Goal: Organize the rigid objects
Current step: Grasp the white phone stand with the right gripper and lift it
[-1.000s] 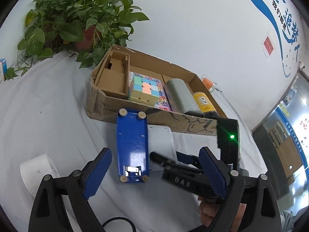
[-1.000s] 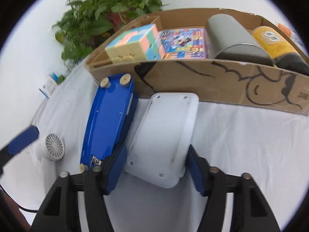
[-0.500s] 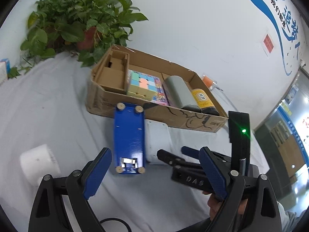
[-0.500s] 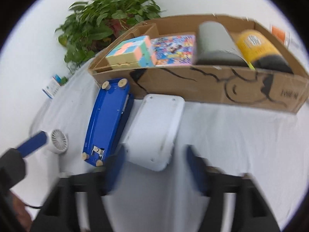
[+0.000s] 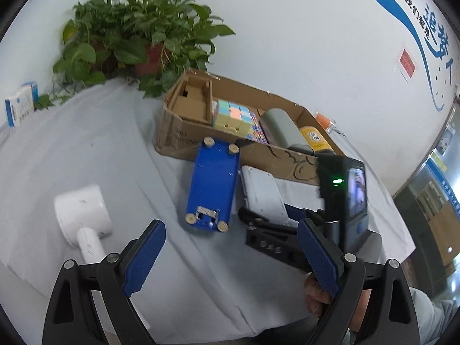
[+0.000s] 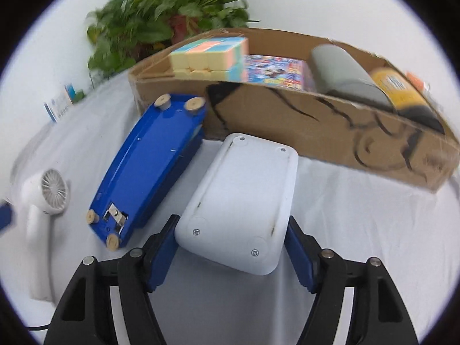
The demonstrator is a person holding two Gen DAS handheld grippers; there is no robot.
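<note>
A blue flat device (image 5: 211,189) lies upside down on the white cloth, its round feet up, its far end against the cardboard box (image 5: 184,141). Beside it on the right lies a white flat device (image 6: 241,198), also underside up. My right gripper (image 6: 230,247) straddles the white device's near end. Its jaws are closing, with the pads (image 6: 162,250) right beside the device's sides. In the left wrist view the right gripper (image 5: 267,215) shows around that white device (image 5: 263,194). My left gripper (image 5: 230,258) hangs wide open and empty, short of the blue device (image 6: 146,172).
The box (image 6: 316,132) holds a pastel cube (image 6: 210,57), a colourful pack (image 6: 276,72), a grey cylinder (image 6: 342,72) and a yellow-black can (image 6: 402,92). A white hand-held fan (image 5: 83,212) lies at the left. A potted plant (image 5: 138,49) and a small carton (image 5: 20,106) stand behind.
My right jaws have spread from a tight hold on the white device to a wider stance around its near end. My left gripper has drawn back, bringing the fan further into view.
</note>
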